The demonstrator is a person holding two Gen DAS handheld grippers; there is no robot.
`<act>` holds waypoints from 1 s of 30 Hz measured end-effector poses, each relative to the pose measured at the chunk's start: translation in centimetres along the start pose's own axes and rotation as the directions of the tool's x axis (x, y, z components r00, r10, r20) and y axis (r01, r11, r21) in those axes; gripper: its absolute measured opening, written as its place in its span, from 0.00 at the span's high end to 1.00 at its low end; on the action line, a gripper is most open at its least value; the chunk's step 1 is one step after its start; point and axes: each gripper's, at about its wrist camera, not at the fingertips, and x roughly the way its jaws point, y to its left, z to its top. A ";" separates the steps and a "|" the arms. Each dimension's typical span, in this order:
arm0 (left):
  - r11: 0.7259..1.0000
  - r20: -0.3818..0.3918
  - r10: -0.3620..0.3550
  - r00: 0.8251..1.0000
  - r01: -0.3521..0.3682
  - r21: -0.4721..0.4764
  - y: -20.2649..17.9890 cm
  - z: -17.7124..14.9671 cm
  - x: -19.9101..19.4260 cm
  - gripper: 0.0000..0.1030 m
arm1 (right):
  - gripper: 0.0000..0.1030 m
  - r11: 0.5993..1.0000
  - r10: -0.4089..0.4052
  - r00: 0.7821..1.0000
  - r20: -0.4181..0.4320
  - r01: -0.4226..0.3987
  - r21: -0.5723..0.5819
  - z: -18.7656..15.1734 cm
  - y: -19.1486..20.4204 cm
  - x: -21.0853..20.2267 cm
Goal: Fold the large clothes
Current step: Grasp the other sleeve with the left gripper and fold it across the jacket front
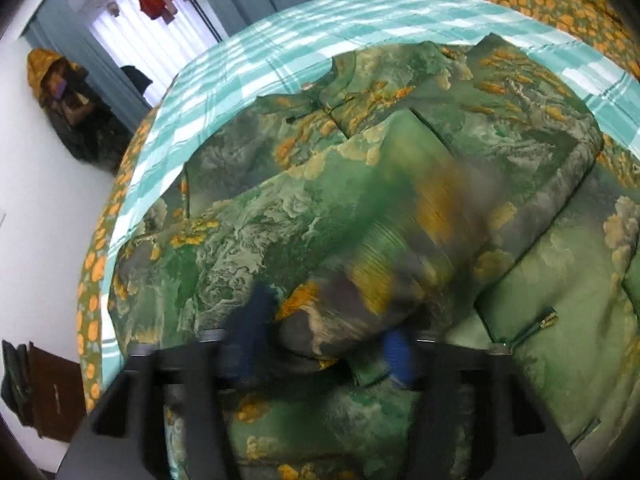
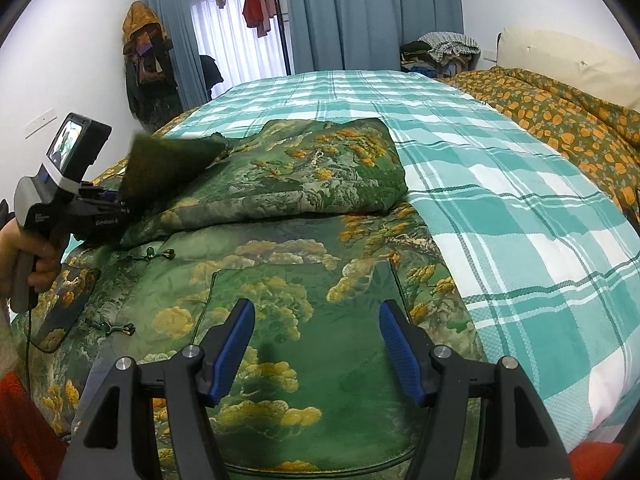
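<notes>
A large padded green jacket printed with yellow trees lies on the plaid bed sheet, its upper part folded over into a thick pad. My left gripper hovers low over the jacket with its blue pads apart. A blurred flap of the jacket's cloth lies loose between them. From the right wrist view, that gripper sits at the jacket's left edge in a person's hand, with a blurred sleeve at its tips. My right gripper stands open above the jacket's lower front, holding nothing.
An orange floral quilt and a cream pillow lie along the bed's right side. A pile of clothes sits at the far end. Coats hang on a rack by the blue curtains. The bed's left edge drops to the floor.
</notes>
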 end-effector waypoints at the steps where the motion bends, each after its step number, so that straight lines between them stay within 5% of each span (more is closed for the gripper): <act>1: 1.000 0.016 0.003 1.000 -0.003 -0.002 -0.3 -0.2 -0.5 0.23 | 0.36 1.000 0.000 1.000 -0.003 0.000 -0.003 0.0 0.1 0.1; 9: 0.990 0.027 -0.077 0.997 0.079 -0.116 1.0 -3.3 -2.8 0.20 | 0.36 0.999 -0.004 1.000 -0.015 0.003 -0.038 -0.3 1.0 0.5; 13: 0.983 0.016 -0.059 0.998 0.061 -0.174 2.8 -5.5 -3.5 0.20 | 0.36 1.000 0.008 1.000 -0.029 -0.009 -0.030 0.1 1.0 0.5; 20: 0.934 0.002 -0.051 0.999 0.049 -0.353 7.1 -9.3 -3.8 0.16 | 0.36 0.986 0.132 0.991 -0.003 -0.131 0.102 5.3 0.8 0.6; 22: 0.920 -0.005 -0.058 0.998 0.052 -0.388 7.8 -10.2 -3.8 0.16 | 0.36 0.966 0.219 0.976 -0.018 -0.214 0.147 7.1 1.9 2.1; 25: 0.904 -0.014 -0.077 0.997 0.064 -0.424 8.2 -11.2 -3.6 0.16 | 0.36 0.910 0.378 0.923 -0.072 -0.357 0.211 9.7 4.5 5.9; 30: 0.900 -0.010 -0.087 0.996 0.075 -0.430 8.1 -11.8 -4.0 0.16 | 0.36 0.864 0.485 0.844 -0.229 -0.421 0.277 11.2 9.8 13.6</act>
